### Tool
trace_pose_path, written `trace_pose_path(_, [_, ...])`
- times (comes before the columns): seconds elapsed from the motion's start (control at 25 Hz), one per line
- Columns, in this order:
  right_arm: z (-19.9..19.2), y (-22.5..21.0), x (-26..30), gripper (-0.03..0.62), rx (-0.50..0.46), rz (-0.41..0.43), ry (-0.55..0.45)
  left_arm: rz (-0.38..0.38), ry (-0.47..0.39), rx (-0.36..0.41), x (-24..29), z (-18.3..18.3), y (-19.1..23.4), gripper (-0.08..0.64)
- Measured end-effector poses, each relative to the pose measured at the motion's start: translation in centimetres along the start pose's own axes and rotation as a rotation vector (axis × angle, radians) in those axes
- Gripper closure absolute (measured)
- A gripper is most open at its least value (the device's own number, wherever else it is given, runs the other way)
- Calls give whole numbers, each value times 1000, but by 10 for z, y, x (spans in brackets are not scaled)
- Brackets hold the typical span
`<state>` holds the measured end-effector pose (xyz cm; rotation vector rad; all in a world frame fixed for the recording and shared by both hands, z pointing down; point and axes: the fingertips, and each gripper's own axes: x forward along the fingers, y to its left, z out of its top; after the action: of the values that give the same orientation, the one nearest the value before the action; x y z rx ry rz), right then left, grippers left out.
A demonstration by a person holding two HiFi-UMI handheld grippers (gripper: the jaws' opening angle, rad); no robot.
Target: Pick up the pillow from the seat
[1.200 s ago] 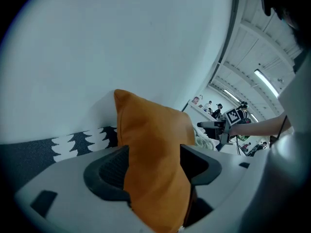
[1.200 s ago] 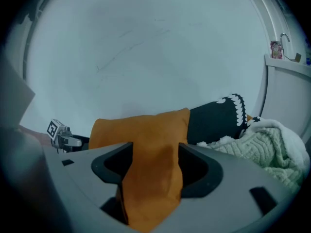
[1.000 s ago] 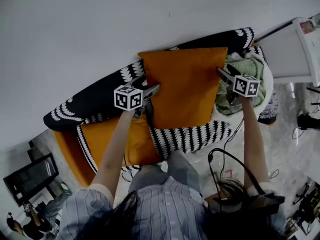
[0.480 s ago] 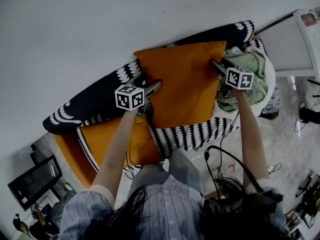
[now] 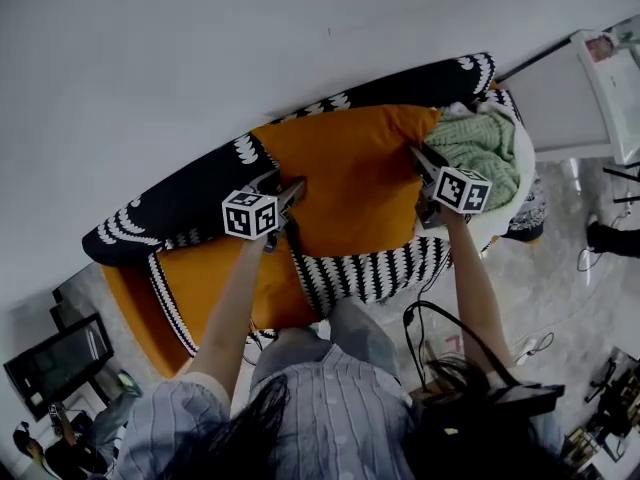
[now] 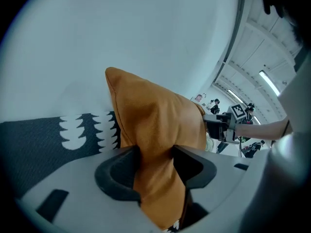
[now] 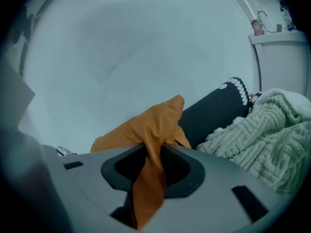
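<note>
Nearest in, the left gripper (image 5: pixel 296 186) has the pillow (image 5: pixel 355 183) by its 9 o'clock edge and the right gripper (image 5: pixel 420 158) has it by the 3 o'clock edge. Both sets of jaws are closing with orange fabric bunched right between them: a fat fold on the left, a thinner pinch near a corner on the right. The pillow is down on the seat (image 5: pixel 205 273), with a black-and-white throw (image 5: pixel 375 273) at its 6, a green knit blanket (image 5: pixel 485 148) just beside it at 3, and the black backrest (image 5: pixel 170 208) behind it at 12. My take on doing this bit well: let both grips finish squeezing before lifting, then raise both sides together and level. The right one looks like mostly cover, so it could slip. Keep that gripper clear of the blanket so it doesn't tag along. Writing-wise, nothing readable: the marker cubes (image 5: pixel 250 215) only carry square patterns, and whatever sits on the white cabinet (image 5: pixel 570 88) at 2 o'clock is too small to make out.
</note>
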<state>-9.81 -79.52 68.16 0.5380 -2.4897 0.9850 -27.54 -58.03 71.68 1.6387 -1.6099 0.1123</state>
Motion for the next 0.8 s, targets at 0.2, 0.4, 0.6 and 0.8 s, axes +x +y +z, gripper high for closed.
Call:
trace_pose_path(0.2, [-6,31,-37,499,12,-14,-51,-24,-22,4,-34,-12,-24,345])
trace_pose_path(0.4, [-20,72,-88,517,21,13,-89,-38,-41,24,-76,-29,-50,353])
trace_pose_path(0.6, [-27,111,-131,520,14,12,-140,-18,-127,37,-122,-26,-70,365])
trace_pose_path(0.8, [-16,152,-168,522,13,23,-226,-11,-193,107,-169,-8,-95,368])
